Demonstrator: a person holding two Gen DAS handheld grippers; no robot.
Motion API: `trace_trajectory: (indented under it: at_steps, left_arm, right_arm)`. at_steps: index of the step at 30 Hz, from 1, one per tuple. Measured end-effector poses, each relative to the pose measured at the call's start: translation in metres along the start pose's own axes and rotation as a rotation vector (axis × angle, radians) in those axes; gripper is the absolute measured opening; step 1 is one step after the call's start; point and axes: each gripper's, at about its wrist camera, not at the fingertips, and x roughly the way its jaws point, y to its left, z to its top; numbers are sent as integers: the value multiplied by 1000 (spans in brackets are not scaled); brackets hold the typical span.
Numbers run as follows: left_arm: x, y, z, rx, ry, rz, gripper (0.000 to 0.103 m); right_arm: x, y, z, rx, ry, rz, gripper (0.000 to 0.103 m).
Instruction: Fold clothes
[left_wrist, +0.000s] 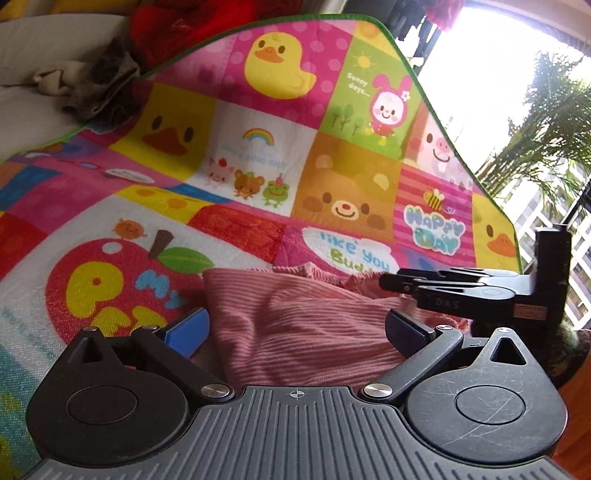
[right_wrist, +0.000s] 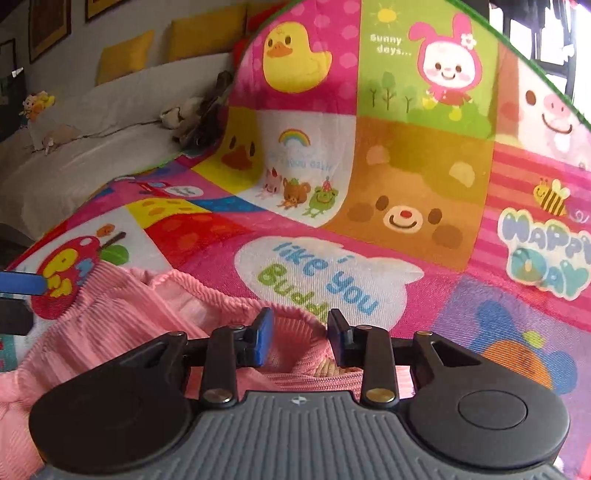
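Observation:
A pink ribbed garment (left_wrist: 295, 325) lies bunched on a colourful cartoon-print mat (left_wrist: 258, 155). My left gripper (left_wrist: 295, 328) is open wide, its blue-padded fingers on either side of the cloth, not pinching it. My right gripper (right_wrist: 300, 332) is narrowly open over the garment's (right_wrist: 129, 314) edge; a fold sits between the fingers, and I cannot tell if the pads touch it. The right gripper (left_wrist: 391, 282) also shows in the left wrist view at the garment's right end. The left gripper's blue fingertip (right_wrist: 22, 282) shows at the right wrist view's left edge.
The mat (right_wrist: 406, 155) curves up at the back, with a green border. Behind it lie a white bed (right_wrist: 92, 147) with yellow pillows (right_wrist: 125, 55), a grey and beige cloth heap (left_wrist: 92, 85) and red fabric (left_wrist: 177, 26). A bright window and plants (left_wrist: 546, 140) are at right.

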Motion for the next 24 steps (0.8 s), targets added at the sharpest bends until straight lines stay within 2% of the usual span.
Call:
trace_trajectory:
  at_steps: [2,3,4,7,11,14,16,20,23,24]
  left_arm:
    - [-6,2,0,-6,-5,1,103]
    - [-10,3,1,-7,-10,2,103]
    - [-15,3,3,-8,-20,3,103]
    - [-36,1,10,-12,-68,-2,103]
    - [-75,-9,21,-16,-153,-39,103]
    - [-101,-21,28,-14,-209,-72,103]
    - [-112,-33,29,10,-225,-88,103]
    - [-117,-53,16,86,-185,-94,103]
    - [-104,-44,-7,136,-83,-41,103]
    - [-100,-41,-15,152,-49,-23,103]
  right_arm:
    - [8,0,-4,0,-11,-5,32]
    - [5,1,-4,-1,-14,-9,17]
    - [-2,2,-5,-4,-26,-12,7]
    - [-53,3,-5,-2,-131,17,7]
    - [-151,16,-25,-43,-270,105,7]
    - [-197,31,-56,-87,-275,137,7]
    - [-215,41,-81,-112,-244,161,6]
    - [-223,59,-132,-168,-161,158,7]
    - [-232,52,-149,-117,-153,191,9]
    - [-238,47,-152,-93,-160,202,15]
